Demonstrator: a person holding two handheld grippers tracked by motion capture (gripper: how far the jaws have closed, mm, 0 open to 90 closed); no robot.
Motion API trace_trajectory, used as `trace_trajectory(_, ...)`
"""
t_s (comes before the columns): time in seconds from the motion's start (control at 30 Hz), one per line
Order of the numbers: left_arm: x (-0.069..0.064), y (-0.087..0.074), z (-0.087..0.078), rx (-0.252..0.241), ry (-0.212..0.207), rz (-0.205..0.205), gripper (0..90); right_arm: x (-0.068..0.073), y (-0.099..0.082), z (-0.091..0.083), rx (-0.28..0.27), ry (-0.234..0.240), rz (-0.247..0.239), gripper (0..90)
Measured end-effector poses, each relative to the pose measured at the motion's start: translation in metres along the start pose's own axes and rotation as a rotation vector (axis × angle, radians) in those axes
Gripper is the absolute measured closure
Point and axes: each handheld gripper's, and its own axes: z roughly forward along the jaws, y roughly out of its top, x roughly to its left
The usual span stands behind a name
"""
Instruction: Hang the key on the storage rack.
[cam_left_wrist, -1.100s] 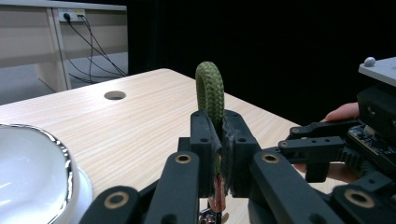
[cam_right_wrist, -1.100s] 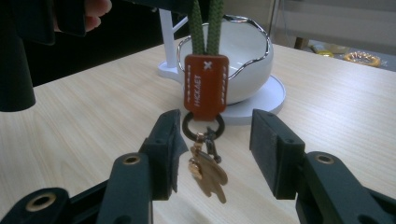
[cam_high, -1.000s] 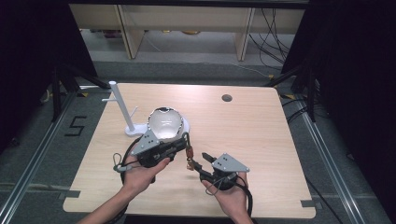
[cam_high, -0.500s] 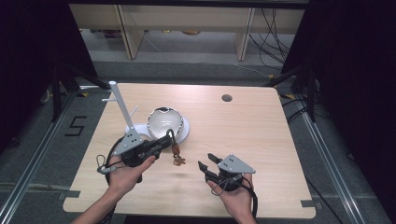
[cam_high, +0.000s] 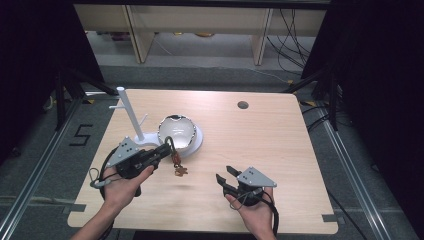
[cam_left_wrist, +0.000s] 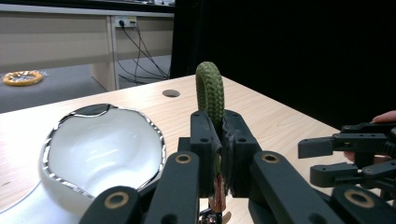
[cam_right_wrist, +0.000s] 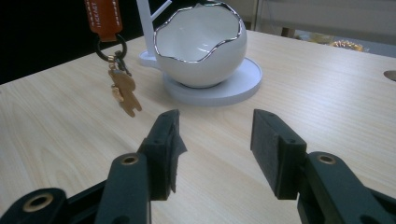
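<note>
My left gripper (cam_high: 167, 148) is shut on a keychain's green braided cord loop (cam_left_wrist: 210, 93), which sticks up between the jaws. Below them hang its brown leather tab (cam_right_wrist: 102, 18) and a golden bear charm (cam_right_wrist: 125, 91), just above the table in front of the white egg-shaped bowl (cam_high: 176, 131). The charm (cam_high: 181, 171) dangles free. My right gripper (cam_high: 225, 177) rests low near the table's front edge, to the right of the keychain. It is open with nothing between its pads (cam_right_wrist: 163, 140).
The bowl (cam_right_wrist: 201, 42) sits on a round white dish (cam_right_wrist: 243, 79). A white peg stand (cam_high: 127, 112) rises just left of it. A round cable hole (cam_high: 243, 105) lies at the back right of the wooden table (cam_high: 280, 150). Metal frame rails run along both sides.
My left gripper has carried the keychain leftward, away from the right gripper and closer to the bowl and stand. The right gripper has stayed almost where it was.
</note>
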Motion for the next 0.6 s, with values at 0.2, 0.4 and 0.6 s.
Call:
trace_trajectory(0.2,0.008,-0.001,-0.011,-0.003,0.025,-0.011,83.6,-0.004,-0.002,-0.004,-0.004,-0.026,0.000,53.1)
trace_trajectory(0.4,0.017,-0.002,-0.023,-0.005,0.054,-0.018,83.6,-0.006,-0.003,-0.009,0.005,-0.040,0.027,53.1)
trace_trajectory(0.6,0.023,-0.002,-0.031,-0.011,0.075,-0.023,83.6,-0.008,-0.006,-0.009,-0.003,-0.027,0.041,52.6)
